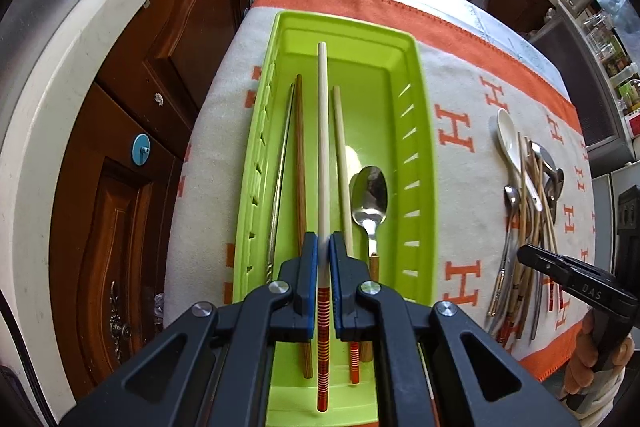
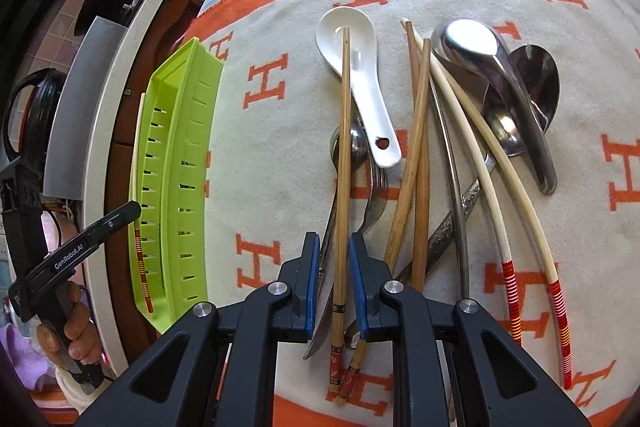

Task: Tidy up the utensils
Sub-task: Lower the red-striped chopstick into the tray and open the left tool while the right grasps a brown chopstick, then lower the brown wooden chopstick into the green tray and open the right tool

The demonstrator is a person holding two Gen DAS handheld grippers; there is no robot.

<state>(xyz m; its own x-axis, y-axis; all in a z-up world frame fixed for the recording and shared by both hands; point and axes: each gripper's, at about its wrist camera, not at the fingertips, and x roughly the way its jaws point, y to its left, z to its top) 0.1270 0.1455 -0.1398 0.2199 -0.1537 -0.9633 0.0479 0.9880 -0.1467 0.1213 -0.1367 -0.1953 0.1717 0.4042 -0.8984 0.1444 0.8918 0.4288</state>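
My left gripper (image 1: 323, 247) is shut on a long white chopstick with a red-striped end (image 1: 323, 147), held lengthwise over the green tray (image 1: 424, 147). In the tray lie a metal chopstick, a brown chopstick, another white chopstick and a metal spoon (image 1: 369, 195). My right gripper (image 2: 334, 247) points down at the utensil pile. A bamboo chopstick (image 2: 344, 147) runs between its jaws, with a gap showing at the left pad. The chopstick's far end rests in a white ceramic spoon (image 2: 352, 59). Brown chopsticks (image 2: 416, 147), white red-ended chopsticks (image 2: 500, 187) and steel spoons (image 2: 492, 67) lie beside it.
A beige cloth with orange H marks (image 2: 264, 83) covers the table. The tray (image 2: 180, 147) sits at its left edge, beside dark wooden cabinets (image 1: 120, 187) and a pale counter rim. Jars and containers (image 1: 600, 39) crowd the far right counter.
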